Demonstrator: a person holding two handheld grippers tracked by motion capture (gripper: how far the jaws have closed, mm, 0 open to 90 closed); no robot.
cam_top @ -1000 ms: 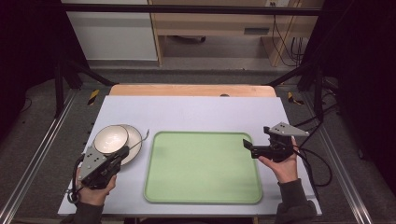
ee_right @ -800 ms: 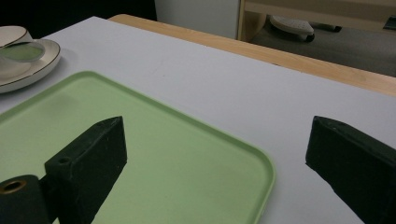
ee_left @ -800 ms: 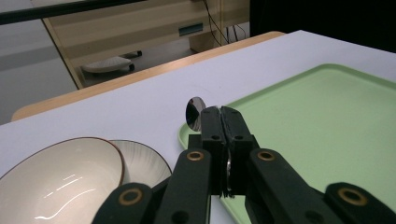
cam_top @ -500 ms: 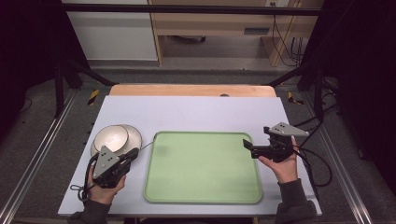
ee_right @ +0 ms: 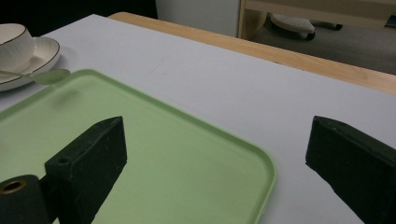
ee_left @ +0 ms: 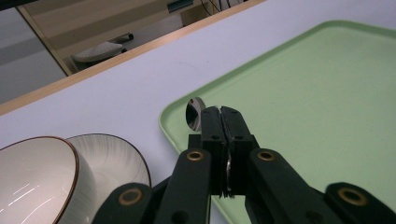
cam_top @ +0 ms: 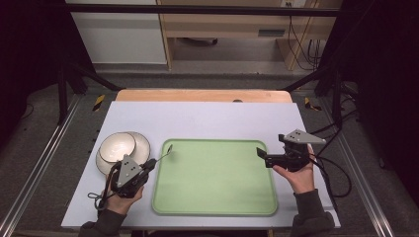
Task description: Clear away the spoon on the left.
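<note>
My left gripper (cam_top: 151,161) (ee_left: 220,113) is shut on the handle of a metal spoon (cam_top: 165,151). The spoon's bowl (ee_left: 193,112) sticks out past the fingertips, over the near-left corner of the green tray (cam_top: 212,180) (ee_left: 322,88). In the right gripper view the spoon (ee_right: 45,76) hovers at that same tray edge. A white bowl (cam_top: 117,146) (ee_left: 32,179) sits on a white plate (cam_top: 142,145) (ee_left: 116,161) just left of the tray. My right gripper (cam_top: 263,155) (ee_right: 215,135) is open at the tray's right edge (ee_right: 268,175), with nothing between its fingers.
The tray lies on a pale mat that covers the table (cam_top: 207,116), with a wooden strip (cam_top: 197,95) along the far edge. Cables trail from both grippers. Dark frame rails and floor surround the table.
My left gripper has moved right and slightly down with the spoon, bringing the spoon's bowl from beside the plate to the tray's left edge. The right gripper has stayed put.
</note>
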